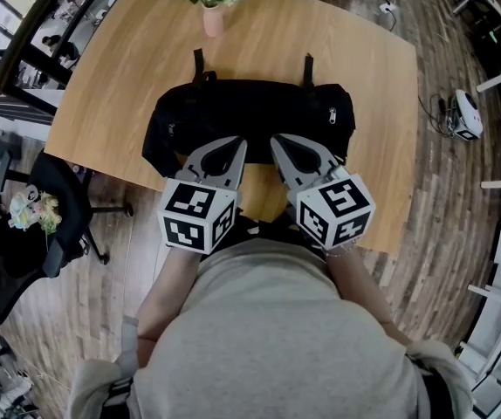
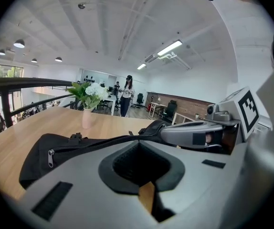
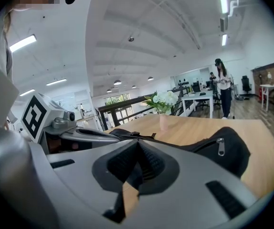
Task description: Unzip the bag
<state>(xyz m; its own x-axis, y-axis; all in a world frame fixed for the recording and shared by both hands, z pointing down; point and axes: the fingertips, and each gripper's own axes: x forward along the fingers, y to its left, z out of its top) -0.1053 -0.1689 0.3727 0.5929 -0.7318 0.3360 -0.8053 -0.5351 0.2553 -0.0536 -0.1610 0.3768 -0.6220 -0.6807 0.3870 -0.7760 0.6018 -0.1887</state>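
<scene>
Left claw (image 1: 230, 144), right claw (image 1: 283, 141) both clenched, empty, tips at near edge of bag (image 1: 259, 103). Bag lies crosswise; zipper pull (image 1: 332, 116) at right end, nearer right claw.

L gripper (image 1: 236, 144) & R gripper (image 1: 279, 141): jaws together, prob. empty

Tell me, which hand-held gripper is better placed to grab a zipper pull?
Left, but it's close. The left hand-held gripper and right hand-held gripper are both shut at the bag's near edge; the left zipper pull sits nearer the person than the right zipper pull.
</scene>
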